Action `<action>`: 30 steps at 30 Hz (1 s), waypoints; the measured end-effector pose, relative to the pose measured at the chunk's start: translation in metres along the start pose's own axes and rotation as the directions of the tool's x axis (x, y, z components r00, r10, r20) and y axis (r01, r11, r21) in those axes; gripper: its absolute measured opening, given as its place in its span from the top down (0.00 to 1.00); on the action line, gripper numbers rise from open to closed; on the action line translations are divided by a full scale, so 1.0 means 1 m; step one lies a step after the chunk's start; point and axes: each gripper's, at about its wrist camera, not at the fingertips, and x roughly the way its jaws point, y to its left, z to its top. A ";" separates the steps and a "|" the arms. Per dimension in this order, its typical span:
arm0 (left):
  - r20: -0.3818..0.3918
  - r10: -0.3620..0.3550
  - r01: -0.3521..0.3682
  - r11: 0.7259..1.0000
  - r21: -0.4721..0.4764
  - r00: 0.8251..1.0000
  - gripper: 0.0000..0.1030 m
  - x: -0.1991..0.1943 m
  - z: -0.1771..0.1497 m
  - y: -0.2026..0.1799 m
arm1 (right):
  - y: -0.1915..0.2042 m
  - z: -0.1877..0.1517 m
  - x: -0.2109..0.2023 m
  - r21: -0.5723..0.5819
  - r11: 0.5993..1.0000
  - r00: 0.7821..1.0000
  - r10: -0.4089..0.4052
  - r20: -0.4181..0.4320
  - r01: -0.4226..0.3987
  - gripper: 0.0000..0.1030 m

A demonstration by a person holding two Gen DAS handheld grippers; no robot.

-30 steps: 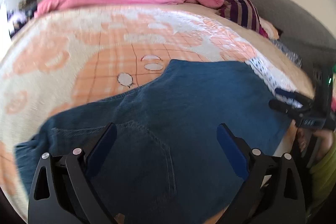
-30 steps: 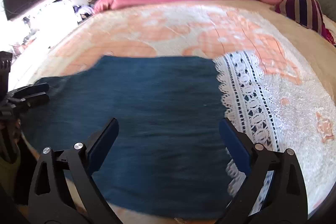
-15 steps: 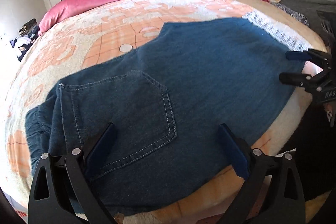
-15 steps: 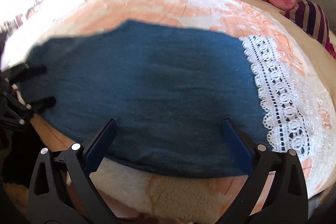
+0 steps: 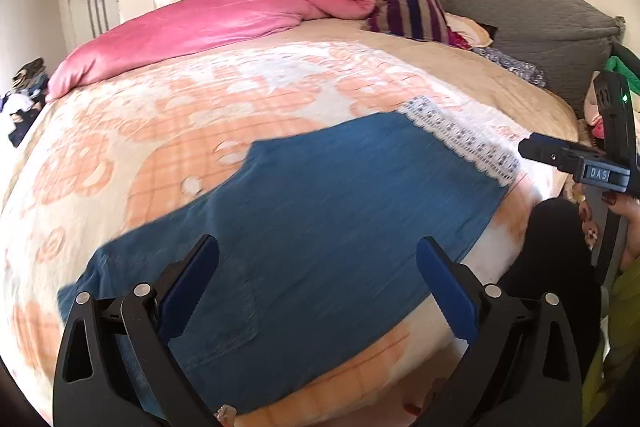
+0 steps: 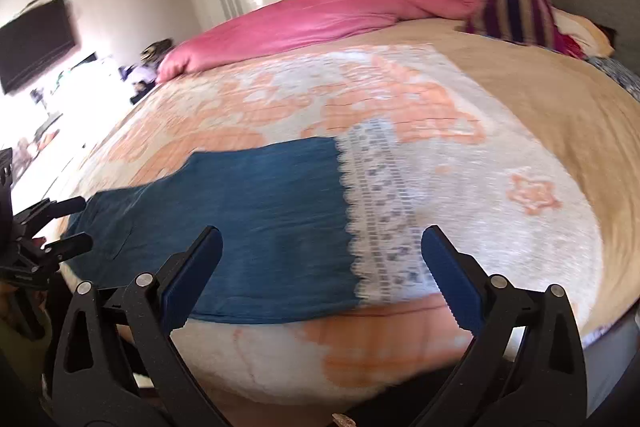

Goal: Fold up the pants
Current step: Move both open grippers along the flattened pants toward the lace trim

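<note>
Left wrist view: both my left gripper (image 5: 318, 273) and right gripper (image 6: 320, 263) hang wide and empty over the pants (image 5: 320, 211), spread flat on the bed (image 5: 200, 115) so I can pick a fold line.

Taking the pants (image 5: 320, 227) as landmark: they are laid flat on the blanket (image 5: 200, 115) at the bed's near edge, with a lace hem (image 5: 460, 135) at their right end. Beyond them a broad stretch of blanket is left bare, bounded at the far side by a pink duvet (image 5: 224, 15). To the far right of them a striped pillow (image 5: 412, 11) and a grey headboard (image 5: 520, 15) are met. Above them, both the left gripper (image 5: 316, 283) and the right gripper (image 6: 320, 263) are held spread wide, unobstructed.
</note>
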 end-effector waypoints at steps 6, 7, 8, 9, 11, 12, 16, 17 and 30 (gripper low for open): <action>-0.013 -0.052 0.053 0.998 0.039 0.999 0.04 0.024 0.034 -0.020 | -0.027 -0.002 -0.002 0.085 0.996 1.000 -0.024 0.003 0.024 0.09; -0.016 -0.065 0.066 0.997 0.048 0.998 0.04 0.028 0.040 -0.024 | -0.031 -0.002 -0.001 0.099 0.995 1.000 -0.023 -0.001 0.023 0.09; -0.020 -0.072 0.073 0.996 0.056 0.997 0.04 0.031 0.044 -0.028 | -0.036 -0.004 0.000 0.118 0.993 1.000 -0.023 -0.004 0.024 0.09; -0.027 -0.078 0.079 0.994 0.071 0.997 0.04 0.037 0.051 -0.033 | -0.038 -0.004 0.001 0.129 0.991 1.000 -0.023 -0.007 0.024 0.09; -0.033 -0.088 0.090 0.991 0.097 0.996 0.04 0.046 0.061 -0.041 | -0.044 -0.006 0.005 0.151 0.988 1.000 -0.026 -0.018 0.028 0.09; -0.042 -0.092 0.096 0.989 0.114 0.995 0.04 0.053 0.067 -0.046 | -0.047 -0.008 0.008 0.168 0.985 0.999 -0.026 -0.028 0.030 0.09; -0.082 -0.114 0.126 0.979 0.158 0.990 0.04 0.080 0.086 -0.061 | -0.053 -0.013 0.016 0.194 0.981 0.998 -0.017 -0.063 0.029 0.09; -0.089 -0.118 0.131 0.978 0.164 0.989 0.04 0.085 0.089 -0.064 | -0.053 -0.014 0.017 0.196 0.980 0.998 -0.017 -0.068 0.030 0.09; -0.190 -0.166 0.197 0.968 0.156 0.968 0.04 0.173 0.126 -0.077 | -0.052 -0.018 0.042 0.238 0.971 0.989 0.009 -0.150 0.028 0.09</action>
